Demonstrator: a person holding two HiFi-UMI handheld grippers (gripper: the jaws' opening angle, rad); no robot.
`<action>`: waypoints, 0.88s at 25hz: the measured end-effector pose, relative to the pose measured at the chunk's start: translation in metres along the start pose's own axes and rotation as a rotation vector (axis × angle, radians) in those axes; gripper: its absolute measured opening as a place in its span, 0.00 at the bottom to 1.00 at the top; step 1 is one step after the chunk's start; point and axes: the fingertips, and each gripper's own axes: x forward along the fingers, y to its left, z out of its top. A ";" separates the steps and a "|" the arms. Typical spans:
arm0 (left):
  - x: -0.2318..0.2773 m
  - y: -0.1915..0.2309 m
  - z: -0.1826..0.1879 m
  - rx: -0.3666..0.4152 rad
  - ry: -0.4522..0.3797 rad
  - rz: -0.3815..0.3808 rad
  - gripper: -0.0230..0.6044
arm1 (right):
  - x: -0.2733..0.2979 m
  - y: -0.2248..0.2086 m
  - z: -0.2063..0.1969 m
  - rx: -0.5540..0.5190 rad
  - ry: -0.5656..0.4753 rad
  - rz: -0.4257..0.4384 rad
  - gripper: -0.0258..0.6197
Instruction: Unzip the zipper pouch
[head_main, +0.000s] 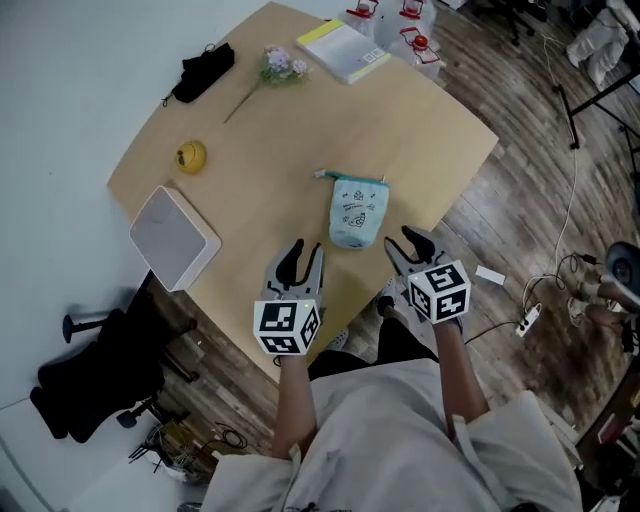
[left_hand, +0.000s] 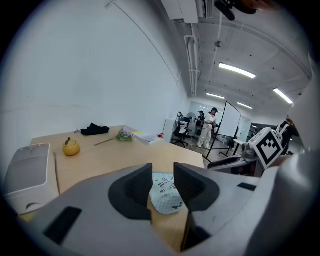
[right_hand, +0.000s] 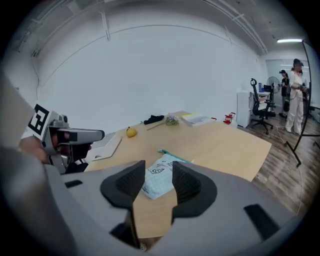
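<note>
With the left tongs (head_main: 302, 258) and right tongs (head_main: 408, 246) gaping empty, the unpinned zipper pouch (head_main: 358, 212) risked sliding when tugged.

1. The jaws of the right gripper (right_hand: 159, 170) are held apart, and nothing is clamped between them.
2. The zipper pouch (right_hand: 159, 186), pale blue-green with printed drawings, is seen through the gap, lying flat on the wooden table (right_hand: 225, 145).
3. To the left of the pouch, the left gripper (right_hand: 85, 135) is seen with its marker cube.
4. Behind the pouch, a yellow fruit (right_hand: 131, 132), a black bundle (right_hand: 154, 119) and a flower sprig (right_hand: 172, 120) are laid out.
</note>
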 end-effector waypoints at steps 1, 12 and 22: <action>0.009 0.001 0.001 0.001 0.007 0.008 0.26 | 0.010 -0.007 0.002 0.009 0.007 0.012 0.32; 0.127 -0.001 -0.010 -0.011 0.053 0.004 0.26 | 0.112 -0.089 -0.008 0.151 0.107 0.035 0.31; 0.194 0.013 -0.040 0.016 0.148 -0.004 0.26 | 0.165 -0.118 -0.028 0.071 0.165 0.024 0.31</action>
